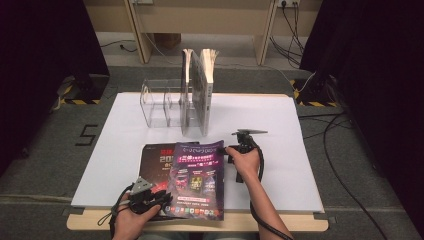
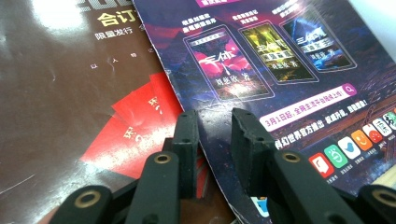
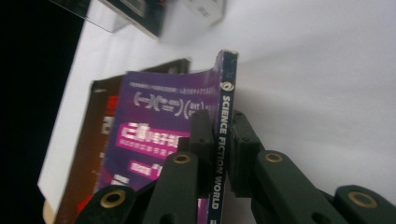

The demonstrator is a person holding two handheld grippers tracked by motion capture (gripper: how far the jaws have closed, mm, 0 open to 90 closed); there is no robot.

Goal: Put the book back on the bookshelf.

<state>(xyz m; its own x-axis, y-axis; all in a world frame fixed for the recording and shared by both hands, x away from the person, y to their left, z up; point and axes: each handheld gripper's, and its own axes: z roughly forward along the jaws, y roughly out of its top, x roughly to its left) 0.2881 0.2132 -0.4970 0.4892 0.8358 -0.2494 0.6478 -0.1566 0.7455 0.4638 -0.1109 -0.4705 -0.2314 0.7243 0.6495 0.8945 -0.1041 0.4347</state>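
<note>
A purple magazine (image 1: 197, 175) lies on a dark brown magazine (image 1: 155, 160) near the table's front edge. My right gripper (image 1: 231, 151) is at the purple magazine's right edge. In the right gripper view the right gripper (image 3: 218, 126) is shut on the blue spine (image 3: 225, 93), which rises off the white sheet. My left gripper (image 1: 167, 197) sits low over the front left corner of the two magazines. In the left gripper view the left gripper (image 2: 212, 126) has its jaws apart. One jaw is over the brown magazine (image 2: 60, 84) and the other over the purple magazine (image 2: 280, 60), whose edge runs between them.
A clear acrylic organiser (image 1: 155, 102) stands at the back of the white sheet (image 1: 280, 125), with upright books (image 1: 200, 85) in its right part. Cables (image 1: 345, 165) trail over the floor to the right. Wooden furniture legs (image 1: 140, 35) stand beyond the table.
</note>
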